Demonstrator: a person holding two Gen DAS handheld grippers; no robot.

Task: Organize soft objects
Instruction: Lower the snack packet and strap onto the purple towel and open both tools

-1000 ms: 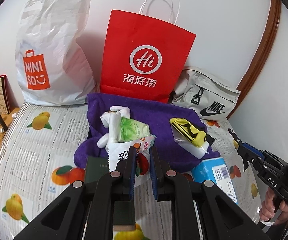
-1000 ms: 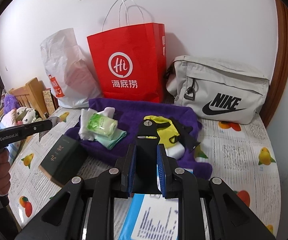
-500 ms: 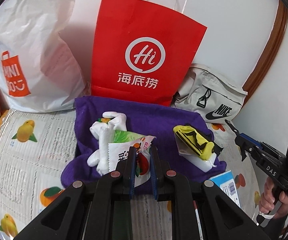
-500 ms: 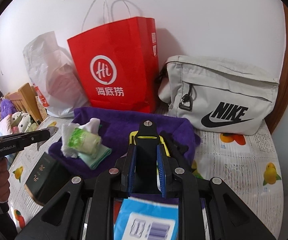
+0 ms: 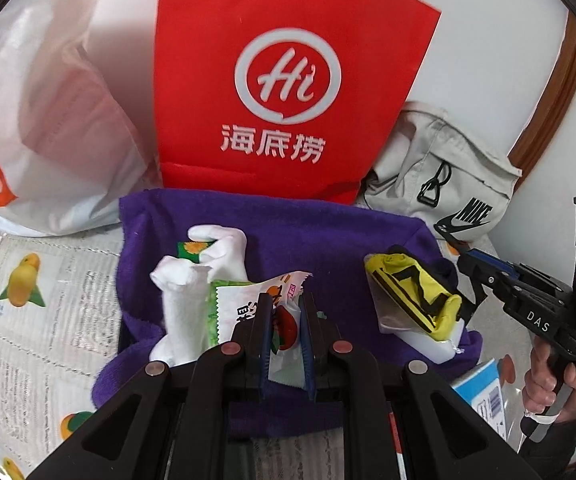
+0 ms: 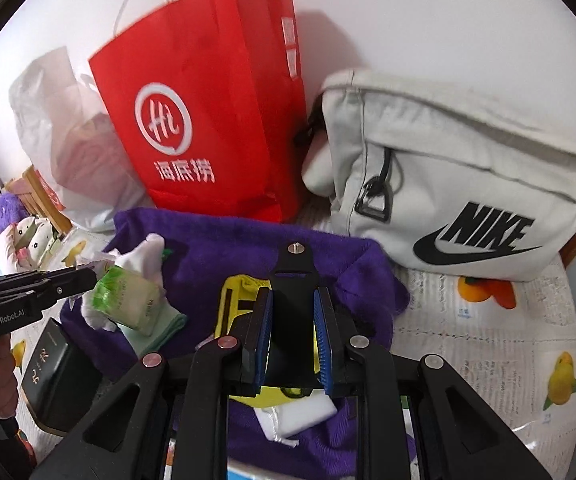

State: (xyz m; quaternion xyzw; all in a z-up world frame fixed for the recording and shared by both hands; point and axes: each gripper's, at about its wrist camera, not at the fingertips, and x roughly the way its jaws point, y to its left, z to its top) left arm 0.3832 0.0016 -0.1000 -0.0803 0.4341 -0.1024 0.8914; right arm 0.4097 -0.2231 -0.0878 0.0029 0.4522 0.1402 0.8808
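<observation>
Main risk: losing the crinkly white snack packet with the red-and-orange fruit print (image 5: 244, 300), pinched only by its lower part between narrow pads, slick film likely to slide out under any quick swing or tilt. Second risk: catching the rolled white sock (image 5: 180, 304) lying right against the packet's left edge and dragging it off the rumpled purple towel (image 5: 308, 240) spread over the fruit-print bedcover. Also worth minding: crowding, with both tools low over the same towel and the tall red paper carrier bag with the white logo (image 5: 288, 80) standing just behind it, easy to knock over. Left gripper (image 5: 287, 300): nearly closed, jaws a narrow gap apart and clamped on that packet, held above the towel's near half, the packet's top corner poking out past the tips. Right gripper (image 6: 294, 294): likewise narrowed, pads pressed to both sides of a flat black plastic piece with a small screw at its top (image 6: 294, 264), poised over the yellow-and-black fabric pouch (image 6: 236, 300) resting on the towel's right side; contact with the pouch itself impossible to tell
</observation>
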